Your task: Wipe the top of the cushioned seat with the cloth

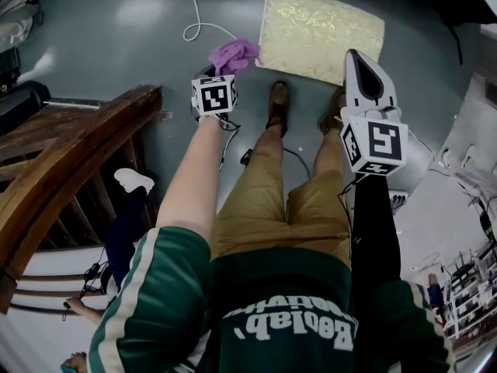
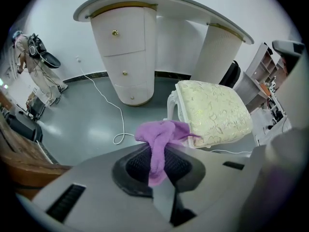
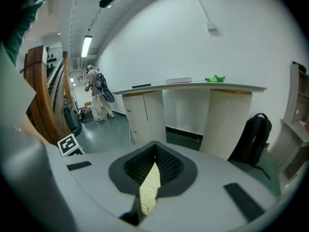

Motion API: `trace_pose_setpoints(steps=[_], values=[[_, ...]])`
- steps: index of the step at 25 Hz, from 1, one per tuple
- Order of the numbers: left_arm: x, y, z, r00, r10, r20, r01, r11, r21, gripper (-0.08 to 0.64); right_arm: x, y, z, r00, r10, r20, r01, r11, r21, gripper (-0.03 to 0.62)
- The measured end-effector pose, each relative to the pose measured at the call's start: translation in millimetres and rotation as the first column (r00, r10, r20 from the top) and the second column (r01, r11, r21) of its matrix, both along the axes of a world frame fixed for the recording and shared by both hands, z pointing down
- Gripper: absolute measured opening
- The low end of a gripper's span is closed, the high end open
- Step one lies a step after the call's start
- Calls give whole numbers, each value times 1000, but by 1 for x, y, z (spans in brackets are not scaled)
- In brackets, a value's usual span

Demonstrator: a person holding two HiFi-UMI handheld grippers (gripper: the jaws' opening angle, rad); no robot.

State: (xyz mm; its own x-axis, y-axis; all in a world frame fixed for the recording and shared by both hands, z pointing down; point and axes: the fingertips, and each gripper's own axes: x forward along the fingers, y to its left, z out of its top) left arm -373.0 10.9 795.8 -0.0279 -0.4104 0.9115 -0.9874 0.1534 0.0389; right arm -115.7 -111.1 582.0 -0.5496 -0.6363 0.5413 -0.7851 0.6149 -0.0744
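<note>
The cushioned seat (image 1: pixel 318 33) has a pale yellow patterned top and stands on the grey floor ahead of the person's feet; it also shows as the seat (image 2: pixel 215 112) on white legs in the left gripper view. My left gripper (image 1: pixel 225 68) is shut on the purple cloth (image 1: pixel 233 54), just left of the seat's near corner. The cloth (image 2: pixel 161 141) bunches out past the jaw tips of the left gripper (image 2: pixel 158 151). My right gripper (image 1: pixel 356 59) hovers above the seat's near right corner. The right gripper (image 3: pixel 154 153) is shut and empty, with the seat's pattern showing below.
A white curved desk (image 2: pixel 125 57) with drawers stands beyond the seat. A white cable (image 1: pixel 194 22) loops on the floor. A wooden stair rail (image 1: pixel 70 169) rises at the left. A black backpack (image 3: pixel 251 134) leans by the desk. A person (image 3: pixel 96 93) stands far off.
</note>
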Motion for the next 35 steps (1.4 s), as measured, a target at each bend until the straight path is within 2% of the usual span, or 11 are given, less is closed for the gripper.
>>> trace_pose_setpoints(steps=[9, 12, 15, 20, 23, 27, 29, 31, 35], values=[[-9, -1, -6, 1000, 8, 1, -8, 1000, 14, 57, -4, -4, -10, 1000, 12, -2, -12, 1000, 21, 9], [2, -8, -21, 997, 71, -9, -70, 995, 64, 57, -2, -5, -17, 1000, 14, -16, -14, 1000, 24, 9], [17, -26, -48, 987, 159, 17, -160, 979, 128, 57, 0, -15, -36, 1000, 20, -15, -19, 999, 46, 9], [42, -72, -120, 976, 212, 51, -218, 937, 272, 57, -1, -34, -82, 1000, 30, -8, -28, 992, 121, 8], [49, -102, -183, 971, 229, 68, -238, 896, 375, 57, -6, -42, -120, 999, 33, -5, -32, 987, 159, 9], [62, -147, -277, 964, 246, 103, -263, 815, 516, 57, 1, -56, -165, 998, 62, 1, -61, 979, 193, 8], [68, -166, -325, 960, 249, 125, -274, 766, 581, 57, 5, -63, -186, 996, 85, 17, -87, 974, 207, 9], [76, -180, -372, 955, 255, 149, -289, 707, 646, 57, 7, -70, -209, 994, 102, 38, -108, 967, 231, 9], [93, -201, -447, 945, 269, 187, -316, 599, 736, 57, 7, -85, -251, 992, 115, 58, -127, 949, 288, 8]])
